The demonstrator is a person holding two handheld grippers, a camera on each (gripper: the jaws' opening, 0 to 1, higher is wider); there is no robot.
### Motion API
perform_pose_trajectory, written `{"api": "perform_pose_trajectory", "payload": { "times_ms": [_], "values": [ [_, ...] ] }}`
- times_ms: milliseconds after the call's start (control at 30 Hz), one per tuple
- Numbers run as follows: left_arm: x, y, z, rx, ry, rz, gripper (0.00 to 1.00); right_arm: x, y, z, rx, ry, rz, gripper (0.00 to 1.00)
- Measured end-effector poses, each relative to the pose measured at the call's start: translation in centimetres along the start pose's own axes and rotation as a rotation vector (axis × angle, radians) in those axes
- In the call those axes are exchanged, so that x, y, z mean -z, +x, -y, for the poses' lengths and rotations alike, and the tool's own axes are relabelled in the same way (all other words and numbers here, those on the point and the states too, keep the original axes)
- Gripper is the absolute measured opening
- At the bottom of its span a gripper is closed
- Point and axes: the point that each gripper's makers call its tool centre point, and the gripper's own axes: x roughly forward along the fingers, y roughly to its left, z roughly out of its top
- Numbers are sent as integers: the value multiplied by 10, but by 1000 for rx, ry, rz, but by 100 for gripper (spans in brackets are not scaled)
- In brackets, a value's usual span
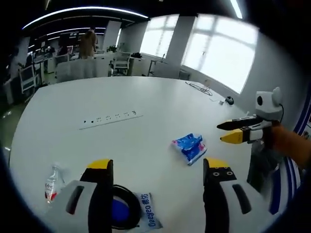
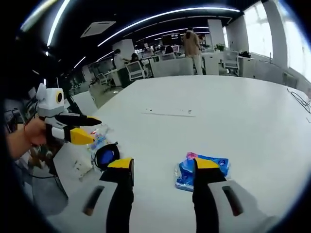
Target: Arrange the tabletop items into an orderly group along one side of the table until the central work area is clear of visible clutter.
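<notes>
— Across the big white table (image 1: 146, 97), what's left to gather, biggest first?

— Mid-table lies a long white strip (image 1: 111, 118) with dark marks, flat and alone, at about eleven o'clock from the left gripper (image 1: 158, 167) in its own view. I can't tell what it is. Then the blue packet (image 1: 189, 147), lying flat at one o'clock from that gripper, near but untouched.

— And in the right gripper view?

— Same blue packet sits just beside the right gripper (image 2: 163, 165), at two o'clock, partly behind the right-hand jaw. Its jaws stand apart with nothing between them, so I'd guess it's lined up for a grab.

— Left one?

— Also spread wide and empty. Below it, near the table edge, sits a dark round thing with a blue centre (image 1: 118, 211) on a white printed packet (image 1: 147, 211), and a small clear bottle (image 1: 52, 181) lies at nine o'clock. They're close together by that edge, so I'd judge that's the chosen side.

— So the centre's not clear?

— Not yet: the strip and blue packet are out there, well apart from that cluster.
</notes>
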Motion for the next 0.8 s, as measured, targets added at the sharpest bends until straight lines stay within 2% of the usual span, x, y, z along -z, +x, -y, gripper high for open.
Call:
{"api": "perform_pose_trajectory", "payload": {
  "times_ms": [433, 800],
  "values": [
    [13, -47, -37, -87, -26, 10, 78, -16, 23, -44, -73, -57, 1, 47],
    [31, -73, -64, -155, -43, -3, 77, -21, 47, -85, -145, -96, -16, 47]
  ]
}}
